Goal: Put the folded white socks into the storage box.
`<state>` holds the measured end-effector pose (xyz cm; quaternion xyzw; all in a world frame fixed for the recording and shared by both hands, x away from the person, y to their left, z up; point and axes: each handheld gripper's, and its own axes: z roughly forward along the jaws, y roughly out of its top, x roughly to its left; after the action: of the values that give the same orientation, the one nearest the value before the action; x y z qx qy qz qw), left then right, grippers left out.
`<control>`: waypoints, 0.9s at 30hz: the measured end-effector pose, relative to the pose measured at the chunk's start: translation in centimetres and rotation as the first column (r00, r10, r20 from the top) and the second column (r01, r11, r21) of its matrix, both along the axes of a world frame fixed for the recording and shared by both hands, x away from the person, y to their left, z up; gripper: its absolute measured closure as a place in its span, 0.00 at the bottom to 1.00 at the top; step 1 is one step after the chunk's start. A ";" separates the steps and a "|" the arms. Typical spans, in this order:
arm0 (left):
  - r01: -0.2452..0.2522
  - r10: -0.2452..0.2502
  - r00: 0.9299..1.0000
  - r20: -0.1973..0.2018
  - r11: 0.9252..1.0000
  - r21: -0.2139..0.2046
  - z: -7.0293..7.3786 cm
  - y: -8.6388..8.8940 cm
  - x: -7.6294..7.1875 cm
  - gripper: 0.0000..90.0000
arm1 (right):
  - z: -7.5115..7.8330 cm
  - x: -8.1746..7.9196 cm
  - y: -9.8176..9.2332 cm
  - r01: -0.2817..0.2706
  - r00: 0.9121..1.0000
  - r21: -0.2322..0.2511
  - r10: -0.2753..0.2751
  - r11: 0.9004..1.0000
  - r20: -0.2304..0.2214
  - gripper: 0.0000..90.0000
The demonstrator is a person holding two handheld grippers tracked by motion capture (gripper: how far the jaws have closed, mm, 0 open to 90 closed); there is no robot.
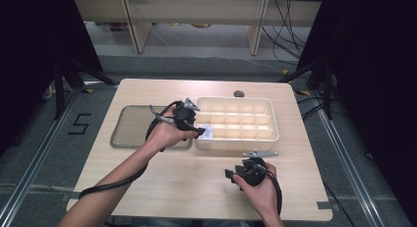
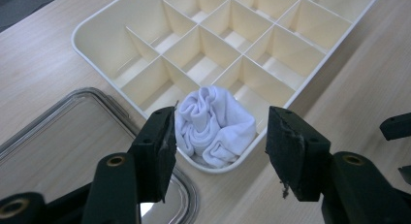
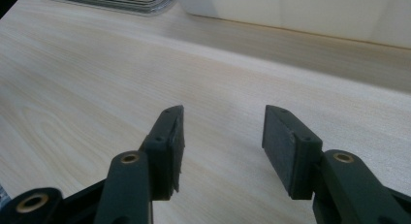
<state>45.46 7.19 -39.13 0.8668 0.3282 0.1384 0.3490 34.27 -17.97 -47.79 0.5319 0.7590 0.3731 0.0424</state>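
The wooden table [image 1: 147, 178] takes up the middle of the high view, and on it, right of centre, lies the cream divided tray [image 1: 273, 120], with a clear flat lid [image 1: 128, 133] just beside it toward the left. A small metal clip [image 1: 259, 153] lies on the table just below the tray's lower edge. In the tray's lower-left corner compartment sits the white cloth [image 2: 213, 124], bunched into a loose ball that fills the cell and rises a little above its walls. It looks light, soft and easily squashed, not fragile; it should not slip from rubbery pads, though a loose fold could snag on a divider or let the bundle unroll. The best hold would seem to be across the raised crown of the bundle, pinching several folds at once. The left gripper [image 2: 218, 146] hovers over that corner, tilted down, its jaws spread wide on either side of the cloth and not pressing it. The right gripper [image 3: 220, 141] rests low near the lower right of the table, level, jaws apart with nothing between them.
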 end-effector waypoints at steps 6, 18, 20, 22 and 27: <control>-0.021 0.022 0.999 0.027 0.999 -0.025 -0.5 1.6 -1.3 0.48 | 0.1 0.0 -0.2 0.000 1.000 -0.013 0.000 1.000 0.001 0.56; -0.046 0.052 0.996 0.076 0.996 -0.079 -1.3 4.8 -3.8 0.47 | -0.1 0.0 -0.1 0.008 1.000 -0.019 -0.008 1.000 -0.008 0.55; -0.059 0.067 0.994 0.084 0.993 -0.098 -1.8 5.5 -4.6 0.47 | -0.1 0.0 0.0 0.004 1.000 -0.006 -0.004 1.000 -0.004 0.55; -0.074 0.086 0.991 0.098 0.990 -0.122 -2.2 5.7 -5.1 0.47 | -0.1 -0.1 0.0 0.000 1.000 -0.013 0.000 1.000 -0.006 0.55; -0.078 0.100 0.986 0.135 0.984 -0.160 -3.2 6.6 -6.4 0.47 | -0.1 -0.1 0.0 0.007 1.000 -0.012 -0.007 1.000 -0.002 0.55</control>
<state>39.05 13.77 -42.37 0.8096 0.3506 0.1898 0.4309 34.22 -17.98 -47.93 0.5347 0.7593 0.3680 0.0460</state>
